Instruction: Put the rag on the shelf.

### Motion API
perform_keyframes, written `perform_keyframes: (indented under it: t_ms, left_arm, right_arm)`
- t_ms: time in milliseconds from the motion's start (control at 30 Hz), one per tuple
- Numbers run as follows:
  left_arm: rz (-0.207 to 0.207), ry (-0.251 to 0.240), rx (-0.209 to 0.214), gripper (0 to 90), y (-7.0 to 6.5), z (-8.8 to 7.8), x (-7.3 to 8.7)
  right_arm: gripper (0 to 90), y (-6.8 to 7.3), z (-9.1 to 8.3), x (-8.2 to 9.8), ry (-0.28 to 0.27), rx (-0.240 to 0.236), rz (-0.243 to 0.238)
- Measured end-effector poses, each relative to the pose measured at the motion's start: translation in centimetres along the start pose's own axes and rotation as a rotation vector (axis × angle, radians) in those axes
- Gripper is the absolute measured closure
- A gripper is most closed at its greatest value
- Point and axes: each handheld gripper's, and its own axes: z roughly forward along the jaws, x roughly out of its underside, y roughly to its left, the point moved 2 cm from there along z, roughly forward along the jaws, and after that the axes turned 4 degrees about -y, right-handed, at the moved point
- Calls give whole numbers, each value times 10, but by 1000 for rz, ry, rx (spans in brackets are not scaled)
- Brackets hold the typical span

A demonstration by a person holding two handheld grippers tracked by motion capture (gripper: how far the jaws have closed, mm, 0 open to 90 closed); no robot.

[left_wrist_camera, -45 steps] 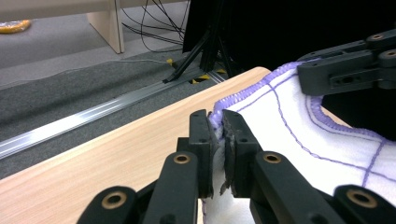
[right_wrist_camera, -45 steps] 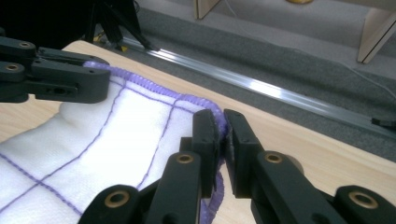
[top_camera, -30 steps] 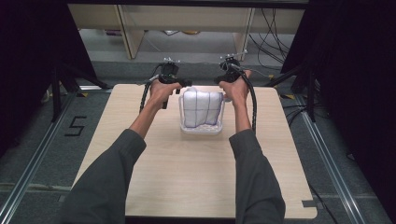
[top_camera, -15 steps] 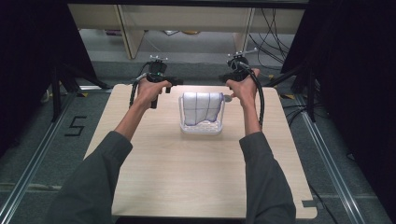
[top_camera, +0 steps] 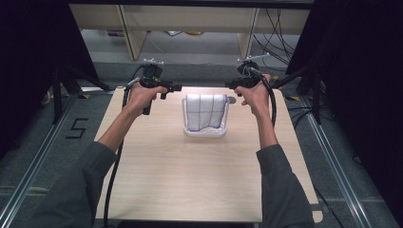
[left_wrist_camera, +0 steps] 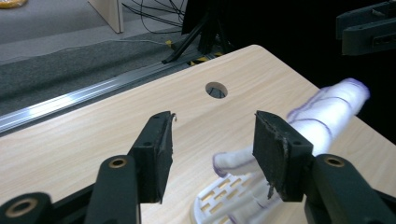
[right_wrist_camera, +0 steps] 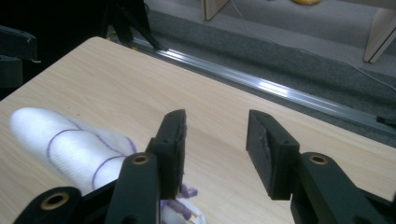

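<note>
White cloth (top_camera: pixel 205 110) with purple lines lies draped over the basket (top_camera: pixel 205 131), so the placing looks done. Left gripper (top_camera: pixel 175 87) and right gripper (top_camera: pixel 229 85) flank the basket, jaws just opening, empty; only withdrawing seems left.

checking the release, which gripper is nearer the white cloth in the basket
Right, narrowly. The right gripper sits just off the white cloth's far right corner; the left gripper stands a little further off its far left side. Both are open, jaws empty.
</note>
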Motion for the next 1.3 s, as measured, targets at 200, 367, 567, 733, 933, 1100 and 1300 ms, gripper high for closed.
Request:
perform_keyframes:
  t_ms: [200,367,567,733,933,1100,1300]
  left_arm:
    - [17,-24,21,442,-9,-11,5]
    - [37,-52,53,434,-21,-23,13]
    - [41,-62,105,417,-35,-33,25]
    - [47,-83,134,387,-46,-47,39]
    - [84,-65,145,358,-57,-55,55]
    - [91,-68,160,352,-64,-61,66]
    - [79,-70,174,347,-68,-66,78]
  right_arm:
    - [532,6,-16,7,-38,-28,-32]
    - [507,18,-31,15,-64,-55,-46]
    - [489,25,-39,25,-64,-71,-85]
    - [468,33,-52,37,-77,-99,-91]
    - [457,40,-60,50,-108,-118,-119]
    - [454,44,-63,57,-115,-143,-98]
    - [451,46,-64,68,-124,-149,-88]
